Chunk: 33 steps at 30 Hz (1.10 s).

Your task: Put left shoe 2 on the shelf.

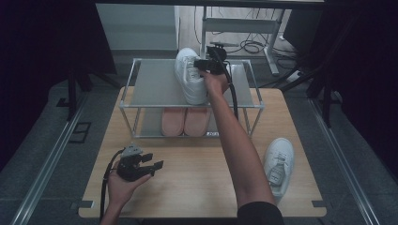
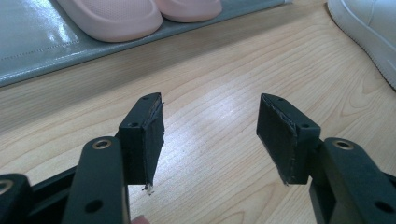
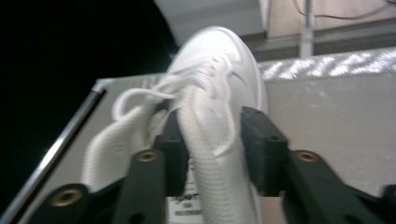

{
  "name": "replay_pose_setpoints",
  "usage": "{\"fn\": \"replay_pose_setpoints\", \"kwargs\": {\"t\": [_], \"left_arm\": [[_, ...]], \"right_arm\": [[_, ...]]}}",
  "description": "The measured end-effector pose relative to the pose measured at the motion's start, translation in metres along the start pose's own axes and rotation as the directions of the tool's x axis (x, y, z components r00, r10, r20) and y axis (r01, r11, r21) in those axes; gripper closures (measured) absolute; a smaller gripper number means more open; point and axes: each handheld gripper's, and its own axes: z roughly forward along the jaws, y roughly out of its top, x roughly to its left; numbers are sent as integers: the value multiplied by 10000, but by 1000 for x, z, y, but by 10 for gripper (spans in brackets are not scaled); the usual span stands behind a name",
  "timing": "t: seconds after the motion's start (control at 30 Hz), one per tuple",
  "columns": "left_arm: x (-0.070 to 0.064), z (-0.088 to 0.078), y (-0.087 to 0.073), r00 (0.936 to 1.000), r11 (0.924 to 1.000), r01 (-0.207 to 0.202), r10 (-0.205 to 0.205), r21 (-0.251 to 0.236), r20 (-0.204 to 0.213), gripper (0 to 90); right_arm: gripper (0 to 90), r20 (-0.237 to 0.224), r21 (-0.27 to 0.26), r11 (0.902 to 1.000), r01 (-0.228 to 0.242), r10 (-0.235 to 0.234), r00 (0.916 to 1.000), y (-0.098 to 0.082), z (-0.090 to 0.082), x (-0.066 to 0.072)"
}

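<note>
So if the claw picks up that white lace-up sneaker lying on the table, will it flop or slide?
The white lace-up sneaker would probably keep its shape, since its thick sole looks stiff. The laces would likely dangle. On the smooth wooden table it would likely slide rather than roll when pushed, because it lies flat on its sole.

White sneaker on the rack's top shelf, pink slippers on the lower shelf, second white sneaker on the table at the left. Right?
Not quite: the second white lace-up sneaker lies on the wooden table at the right, as the high view shows. The rest holds.
</note>
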Motion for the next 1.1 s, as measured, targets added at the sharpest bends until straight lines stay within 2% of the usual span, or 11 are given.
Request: {"fn": "replay_pose_setpoints", "kwargs": {"t": [0.07, 0.17, 0.23, 0.4, 0.5, 0.63, 0.7, 0.83, 0.9, 1.03, 1.1], "left_arm": [[0, 1, 0, 10000, 10000, -22, 22, 41, 14, 417], [-1, 2, 0, 10000, 9999, -70, 70, 93, 4, 416], [-1, 2, 0, 10000, 9999, -84, 84, 126, -30, 416], [-3, 2, 0, 9999, 9999, -103, 104, 115, -77, 416], [-3, 3, 0, 9998, 9998, -133, 135, 150, -112, 416], [-2, 2, 0, 9999, 9999, -71, 73, 141, -154, 416], [-3, 1, 0, 9998, 9999, -74, 76, 83, -205, 417], [-5, 2, 1, 9996, 9998, -176, 179, 104, -239, 417], [-6, 4, 1, 9996, 9998, -166, 169, 148, -225, 417], [-6, 5, 1, 9996, 9997, -157, 161, 162, -222, 417], [-6, 4, 1, 9996, 9998, -124, 127, 150, -243, 417]], "right_arm": [[517, -166, -117, 9996, 270, -272, 9995, 1, -5, -2], [514, -102, -400, 9969, 685, -689, 9976, 1, -17, -4], [517, -242, -628, 9947, 813, -829, 9963, 1, -27, -7], [589, -618, -602, 9859, 1559, -1595, 9853, -1, -48, -13], [614, -541, -493, 9781, 2020, -2045, 9774, -7, -58, -19], [706, -663, -502, 9731, 2250, -2280, 9714, -15, -72, -30], [731, -639, -390, 9672, 2508, -2529, 9654, -19, -76, -35], [799, -436, 85, 9425, 3341, -3334, 9418, -30, -80, -43], [829, -538, 233, 9372, 3480, -3464, 9366, -37, -81, -47], [842, -464, 544, 9222, 3829, -3807, 9235, -48, -79, -55], [854, -559, 685, 9228, 3791, -3758, 9250, -51, -77, -58]]}}
